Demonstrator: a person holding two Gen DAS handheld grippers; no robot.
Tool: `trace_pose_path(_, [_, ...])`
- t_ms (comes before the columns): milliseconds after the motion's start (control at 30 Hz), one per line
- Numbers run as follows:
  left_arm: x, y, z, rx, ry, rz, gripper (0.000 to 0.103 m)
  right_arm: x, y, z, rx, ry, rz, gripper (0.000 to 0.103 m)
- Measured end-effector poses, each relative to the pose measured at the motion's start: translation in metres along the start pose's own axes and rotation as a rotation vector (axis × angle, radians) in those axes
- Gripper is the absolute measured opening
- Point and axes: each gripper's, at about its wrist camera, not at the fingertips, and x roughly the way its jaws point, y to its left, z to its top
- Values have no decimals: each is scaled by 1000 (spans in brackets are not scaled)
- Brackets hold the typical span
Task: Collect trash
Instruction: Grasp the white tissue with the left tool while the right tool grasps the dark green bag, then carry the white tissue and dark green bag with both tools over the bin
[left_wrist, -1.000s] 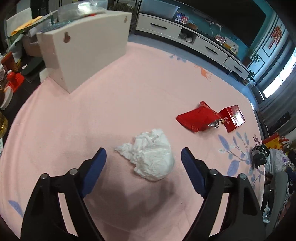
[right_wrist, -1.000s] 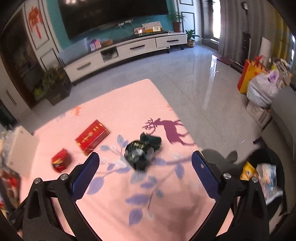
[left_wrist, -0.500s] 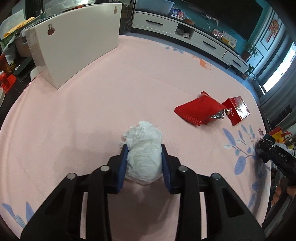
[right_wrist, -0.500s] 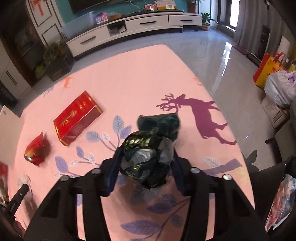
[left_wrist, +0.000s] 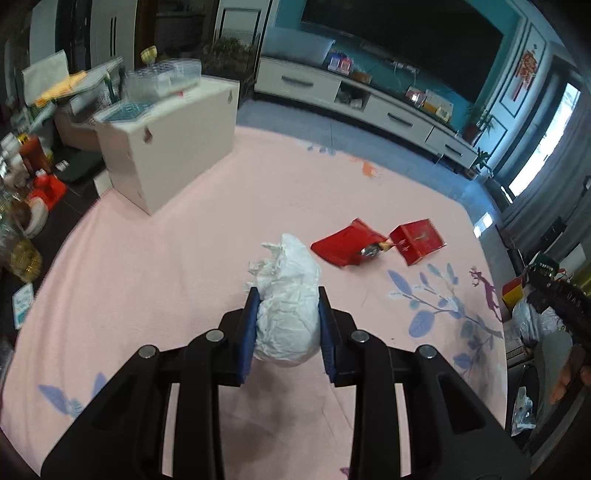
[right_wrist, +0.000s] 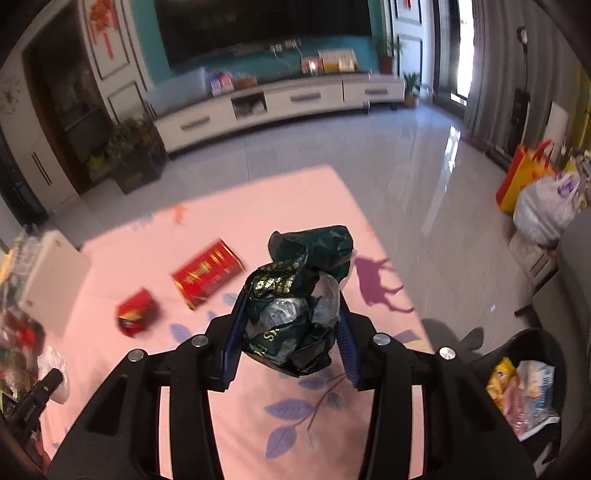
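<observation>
**Both hand-held grippers clamped on trash, above the rug**

Left hand-held gripper (left_wrist: 286, 325): blue pads just closed in, now pressing both sides of the crumpled white paper wad (left_wrist: 288, 306). Wad bulges out ahead of the fingertips and looks clear of the pink leaf-and-deer-print rug (left_wrist: 166, 258).

Right hand-held gripper (right_wrist: 290, 328): jaws also just closed, pads squeezing the crumpled dark green foil wrapper with gold lettering (right_wrist: 295, 302). Wrapper sticks up past the fingertips, above the rug.

Landmark = rug:
- Flat red paper pouch (left_wrist: 341, 245) and red rectangular carton with gold print (left_wrist: 419, 245) lie on the rug, just beside each other, beyond the paper wad. Something small and shiny sits between them; can't tell what.
- White board box (left_wrist: 166, 144) stands at the rug's far left corner in the left view, clear plastic containers on top.
- Black trash bin (right_wrist: 528, 387) with colourful wrappers inside sits off the rug's right edge in the right view.
- Long white TV cabinet (right_wrist: 280, 103) along the teal wall, well beyond the rug's far edge.
- Orange bag and white plastic sack off to the rug's right, on the grey tile floor.
</observation>
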Motion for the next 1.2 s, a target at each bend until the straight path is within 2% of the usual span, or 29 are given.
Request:
trace_pose_path(200, [-61,-6,-9,-27,-104,-106,31,-63,4,-14,-18,-96,45,45])
trace_pose_path(400, [-84,-17,-36,-42,-104,-202,32,-93,-3,-45,-1,-123,79,45])
trace_pose_path(733, [-114,-50,-57,86,-148,-244,32,-128,-19,-73,-3,-186,21,46])
trace_pose_path(1000, [-126,-82,-73,196,-157,-272,32,-151,-49,-86,62,-223,15,46])
trace_pose_path(1200, [-134,-121,-91,295,-152,-328,32,-175,-74,-87,113,-275,1,46])
